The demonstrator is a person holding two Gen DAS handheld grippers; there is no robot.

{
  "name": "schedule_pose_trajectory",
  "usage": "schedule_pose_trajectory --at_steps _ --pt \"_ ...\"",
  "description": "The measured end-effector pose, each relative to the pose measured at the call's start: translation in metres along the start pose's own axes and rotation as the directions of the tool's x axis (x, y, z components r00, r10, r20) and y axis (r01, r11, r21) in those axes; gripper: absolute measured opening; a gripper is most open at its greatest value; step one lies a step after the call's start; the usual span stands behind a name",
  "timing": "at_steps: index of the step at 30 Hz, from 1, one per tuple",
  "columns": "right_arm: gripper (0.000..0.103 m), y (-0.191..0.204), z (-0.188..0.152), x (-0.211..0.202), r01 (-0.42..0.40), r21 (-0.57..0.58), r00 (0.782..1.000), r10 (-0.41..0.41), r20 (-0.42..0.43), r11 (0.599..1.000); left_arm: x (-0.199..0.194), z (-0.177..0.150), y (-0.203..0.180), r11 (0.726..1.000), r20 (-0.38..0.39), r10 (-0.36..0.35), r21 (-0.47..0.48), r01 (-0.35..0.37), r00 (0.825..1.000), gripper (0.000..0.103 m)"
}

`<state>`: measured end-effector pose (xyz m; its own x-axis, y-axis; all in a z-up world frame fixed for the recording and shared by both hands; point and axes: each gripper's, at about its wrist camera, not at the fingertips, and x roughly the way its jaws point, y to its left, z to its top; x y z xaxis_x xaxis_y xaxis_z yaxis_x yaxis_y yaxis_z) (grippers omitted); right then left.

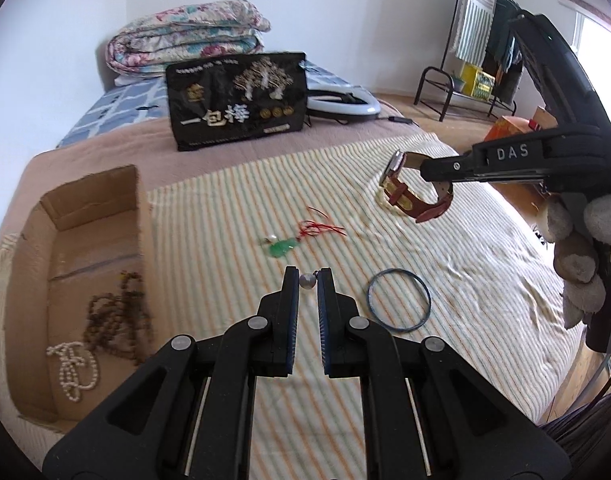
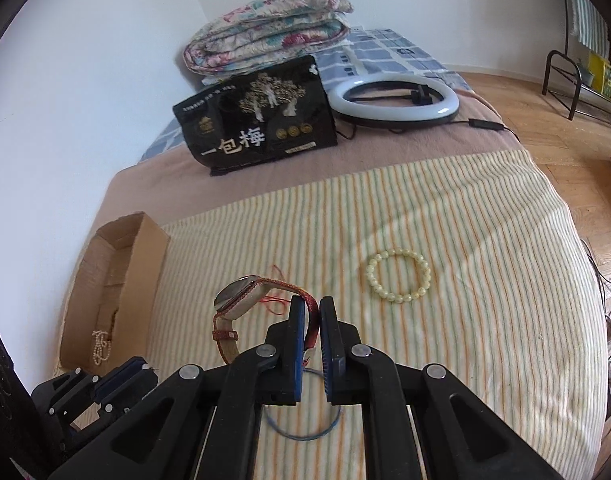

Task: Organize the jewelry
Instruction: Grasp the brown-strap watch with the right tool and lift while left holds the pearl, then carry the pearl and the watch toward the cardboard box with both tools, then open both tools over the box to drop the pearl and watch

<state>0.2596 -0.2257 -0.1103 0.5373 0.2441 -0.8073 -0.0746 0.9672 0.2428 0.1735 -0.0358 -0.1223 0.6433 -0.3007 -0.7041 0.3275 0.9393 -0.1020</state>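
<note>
**Holding a bead and a watch above the striped blanket**

Starting at the far left, my cardboard box (image 1: 65,280) lies open on the bed, with a dark brown bead string (image 1: 117,320) and a white pearl strand (image 1: 75,368) already in it. My left gripper (image 1: 307,276) has its jaws nearly together, pinching a small silvery bead (image 1: 307,281) at the very tips; something dark hangs off the bead's right side, too small to make out. Just beyond the tips lies a green pendant (image 1: 283,249) on tangled red cord (image 1: 319,228), flat on the striped blanket (image 1: 465,280). To the right of my left gripper a thin blue hoop bangle (image 1: 399,300) rests on the blanket, touching nothing.

Further right, my right gripper (image 2: 312,308) is clamped on the strap of a wristwatch (image 2: 241,300): a red-brown leather band with a pale lining and a metal case tilted on edge, held clear of the blanket. In the right wrist view the watch hangs to the left of the pads and covers most of the red cord behind it. Right of that, a pale yellow bead bracelet (image 2: 399,276) lies alone in a ring.

At the back stand a black printed bag (image 1: 237,100), a folded floral quilt (image 1: 185,40) and a white ring light (image 2: 393,98) with its cable. My own gripper body hides the near half of the blue bangle in the right wrist view, and the box's contents are blurred in the left one.
</note>
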Motion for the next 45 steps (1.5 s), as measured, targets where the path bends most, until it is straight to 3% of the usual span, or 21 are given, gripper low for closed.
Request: schedule_pose_trajectory --at_steps 13,23,33,45 --pt "0.005 0.064 -0.004 -0.016 -0.045 -0.08 0.998 0.049 0.047 0.996 -0.043 0.004 0.072 0.994 0.06 0.089 -0.067 -0.085 0.994 0.007" --pt "0.005 0.123 -0.012 -0.007 -0.111 -0.16 0.992 0.118 0.035 0.981 -0.057 0.012 0.129 0.983 0.072 0.158 -0.104 -0.15 0.985 0.007" --pt "0.005 0.17 -0.021 0.013 -0.169 -0.231 0.985 0.171 -0.009 0.958 -0.047 0.018 0.171 0.975 0.052 0.17 -0.155 -0.16 0.984 0.007" --pt "0.005 0.202 -0.033 0.038 -0.203 -0.277 0.979 0.19 -0.073 0.939 -0.025 0.019 0.193 0.968 0.02 0.172 -0.189 -0.165 0.985 0.007"
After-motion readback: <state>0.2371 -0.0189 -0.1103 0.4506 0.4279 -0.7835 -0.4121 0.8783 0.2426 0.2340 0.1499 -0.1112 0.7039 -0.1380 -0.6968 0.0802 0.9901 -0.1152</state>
